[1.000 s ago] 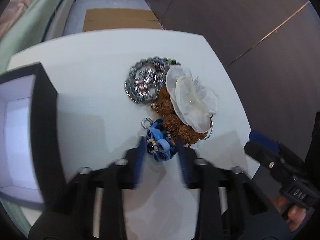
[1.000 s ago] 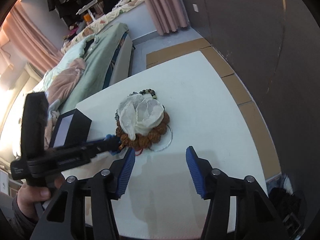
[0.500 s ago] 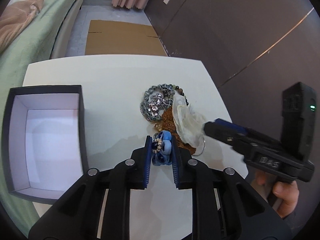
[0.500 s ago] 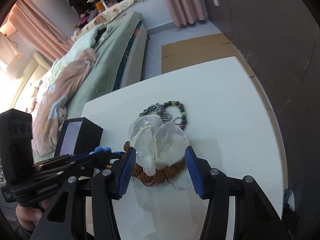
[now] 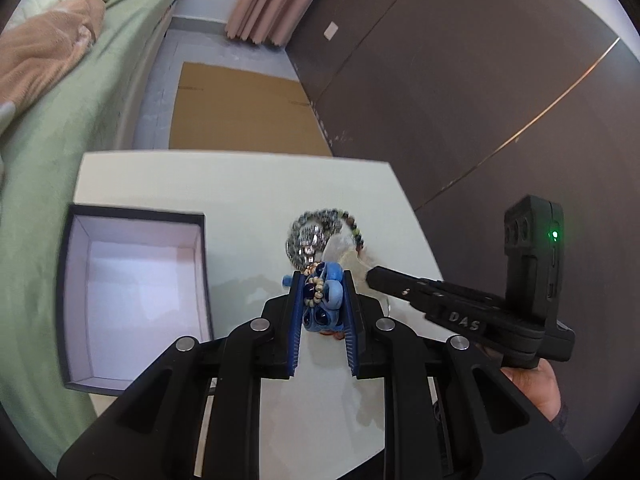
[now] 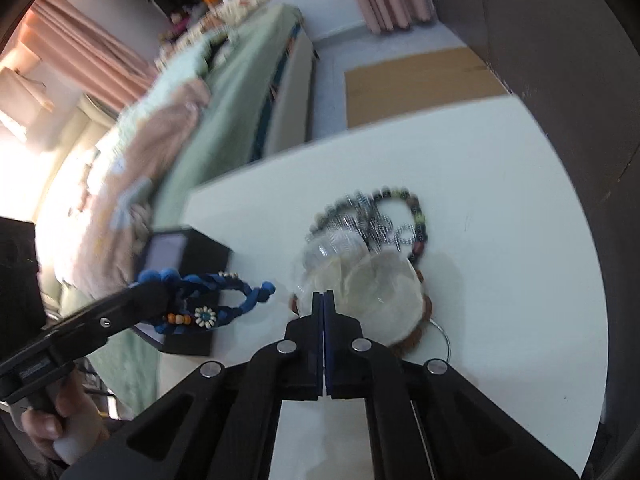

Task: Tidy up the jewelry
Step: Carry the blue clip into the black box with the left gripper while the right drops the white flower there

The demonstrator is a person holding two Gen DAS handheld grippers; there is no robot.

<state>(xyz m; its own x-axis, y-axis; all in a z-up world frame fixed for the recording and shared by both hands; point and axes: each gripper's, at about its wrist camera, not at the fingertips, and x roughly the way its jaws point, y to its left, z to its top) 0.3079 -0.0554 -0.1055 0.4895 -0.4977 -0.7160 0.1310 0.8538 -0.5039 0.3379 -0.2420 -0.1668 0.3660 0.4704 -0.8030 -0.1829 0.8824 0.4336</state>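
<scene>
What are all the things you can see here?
Blue beaded bracelet: one, blue, held in left tool.
White flower: one, cream, atop jewelry pile, pinched by right tool.
Brown bead bracelet: one, brown, under flower.
Grey bead bracelet: one, grey-silver, behind flower.
Box: one, black, white inside, table's left.
Table: one, white.
Bed: one, green.
Left tool: shut on bracelet.
Right tool: shut on flower.

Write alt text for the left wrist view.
The left gripper is shut on a blue beaded bracelet above a white table. An open black box sits to its left; the right gripper reaches into the remaining jewelry pile.
</scene>
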